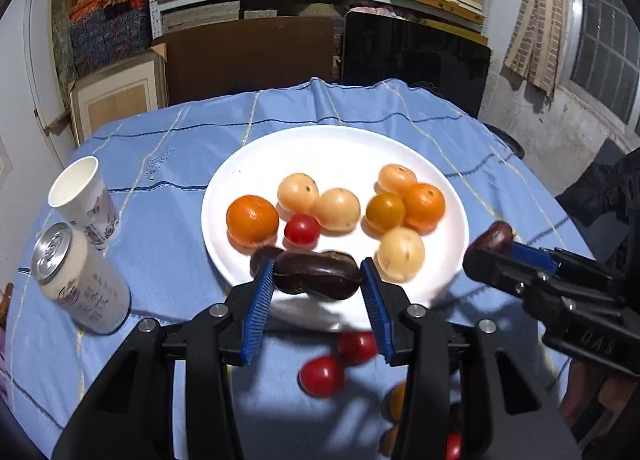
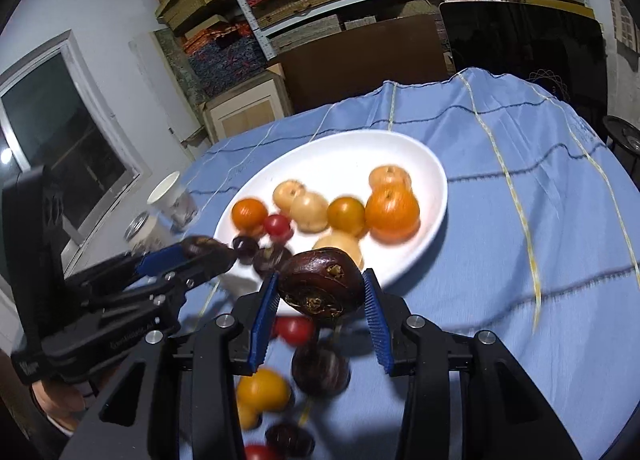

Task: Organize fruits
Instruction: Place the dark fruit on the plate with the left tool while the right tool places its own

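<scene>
Two dark fruits held, one clamped in each gripper [image 1: 318,280] [image 2: 320,290]; carry yours over the plate [image 1: 336,140], lower, then release gently.

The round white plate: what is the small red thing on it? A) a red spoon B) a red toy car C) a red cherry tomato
C: a small round red cherry tomato sits on the round white plate, beside an orange fruit.
</scene>
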